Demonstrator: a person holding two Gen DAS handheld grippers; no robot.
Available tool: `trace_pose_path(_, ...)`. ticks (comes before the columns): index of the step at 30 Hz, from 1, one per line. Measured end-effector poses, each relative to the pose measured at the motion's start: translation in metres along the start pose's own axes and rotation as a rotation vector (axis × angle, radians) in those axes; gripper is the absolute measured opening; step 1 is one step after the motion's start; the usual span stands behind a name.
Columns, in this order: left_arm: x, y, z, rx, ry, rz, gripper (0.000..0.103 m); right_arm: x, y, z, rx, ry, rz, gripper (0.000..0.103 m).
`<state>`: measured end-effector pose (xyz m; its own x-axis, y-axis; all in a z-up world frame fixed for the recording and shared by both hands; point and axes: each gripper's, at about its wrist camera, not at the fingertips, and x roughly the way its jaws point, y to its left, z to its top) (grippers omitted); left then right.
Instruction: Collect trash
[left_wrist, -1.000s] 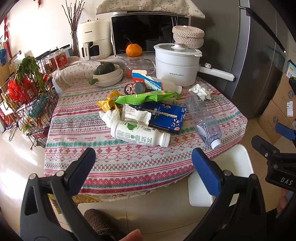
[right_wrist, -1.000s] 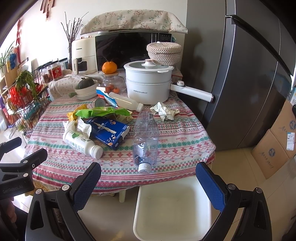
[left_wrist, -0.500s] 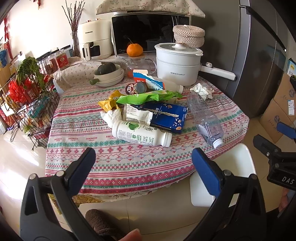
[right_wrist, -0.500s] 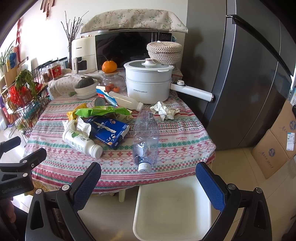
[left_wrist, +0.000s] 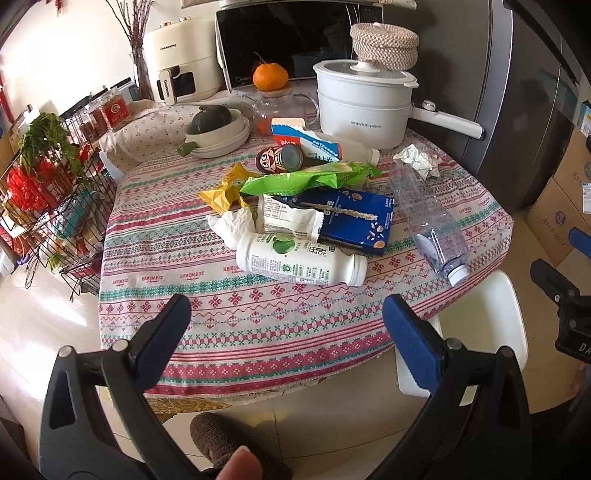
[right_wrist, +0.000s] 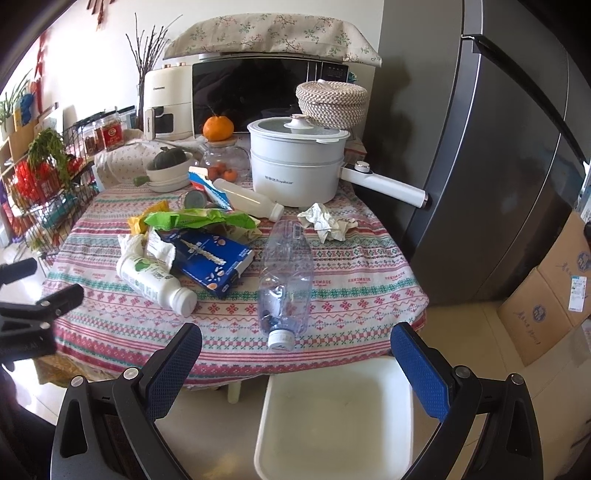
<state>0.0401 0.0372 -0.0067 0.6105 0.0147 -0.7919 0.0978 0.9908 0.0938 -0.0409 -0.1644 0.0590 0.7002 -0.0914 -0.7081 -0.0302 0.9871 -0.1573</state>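
Trash lies on the patterned tablecloth (left_wrist: 229, 332): a white yoghurt bottle (left_wrist: 299, 260) (right_wrist: 155, 280), a blue carton (left_wrist: 354, 221) (right_wrist: 210, 260), a green wrapper (left_wrist: 306, 179) (right_wrist: 199, 218), a yellow wrapper (left_wrist: 225, 192), a crushed clear bottle (left_wrist: 432, 225) (right_wrist: 286, 271), crumpled paper (left_wrist: 417, 160) (right_wrist: 325, 221) and a can (left_wrist: 280, 158). My left gripper (left_wrist: 286, 317) is open and empty, short of the table's near edge. My right gripper (right_wrist: 295, 345) is open and empty, above a white bin (right_wrist: 336, 417) and just short of the clear bottle's cap.
A white electric pot (right_wrist: 299, 166), a bowl with a squash (left_wrist: 218, 129), a glass jar with an orange (left_wrist: 271, 92) and a microwave stand at the back. A wire rack (left_wrist: 48, 206) is left, a grey fridge (right_wrist: 498, 147) and cardboard boxes (right_wrist: 546, 295) right.
Both grippers have moved a little closer to the table; the trash looms slightly larger. Both stay open and empty.
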Motion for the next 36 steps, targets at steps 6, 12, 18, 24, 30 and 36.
trace_pose_path(6,0.048,0.037,0.026,0.004,0.187,-0.033,0.103,0.031,-0.003,0.016,0.006,0.082,0.022,0.103)
trace_pose_path(12,0.118,0.077,0.031,-0.346,0.362,-0.209,0.102,0.065,0.002,0.031,-0.008,0.157,0.028,0.103)
trace_pose_path(18,0.165,0.068,0.013,-0.589,0.449,-0.299,0.082,0.097,-0.003,0.037,-0.008,0.235,0.009,0.103)
trace_pose_path(24,0.184,0.053,0.008,-0.743,0.441,-0.289,0.082,0.115,-0.012,0.040,0.038,0.285,0.008,0.103)
trace_pose_path(30,0.181,0.029,0.010,-0.771,0.419,-0.205,0.081,0.124,-0.021,0.037,0.081,0.319,0.007,0.103)
trace_pose_path(36,0.174,0.004,0.016,-0.722,0.411,-0.172,0.076,0.128,-0.023,0.034,0.065,0.332,-0.003,0.103)
